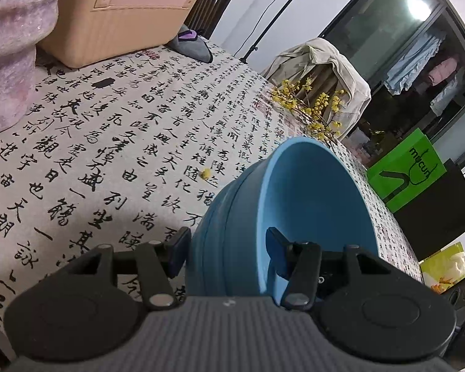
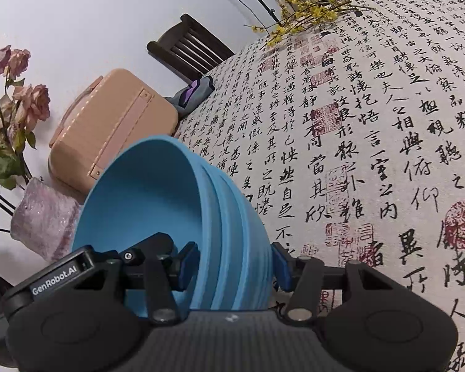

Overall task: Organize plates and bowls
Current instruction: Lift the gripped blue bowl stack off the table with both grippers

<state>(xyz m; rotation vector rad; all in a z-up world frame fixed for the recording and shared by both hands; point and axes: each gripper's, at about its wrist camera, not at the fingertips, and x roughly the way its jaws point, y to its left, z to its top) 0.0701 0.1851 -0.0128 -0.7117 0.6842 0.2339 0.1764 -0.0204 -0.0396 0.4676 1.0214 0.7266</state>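
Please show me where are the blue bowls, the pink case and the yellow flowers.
blue bowls [image 1: 313,192]: left wrist view, inner wall of the top bowl.
pink case [image 2: 108,130]: right wrist view, its ribbed side.
yellow flowers [image 1: 322,105]: left wrist view, the blossoms.

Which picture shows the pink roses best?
The right wrist view. The pink roses stand whole there at the left edge, blooms, stems and leaves, above their sparkly pink wrap. The left wrist view shows only the wrap, no blooms.
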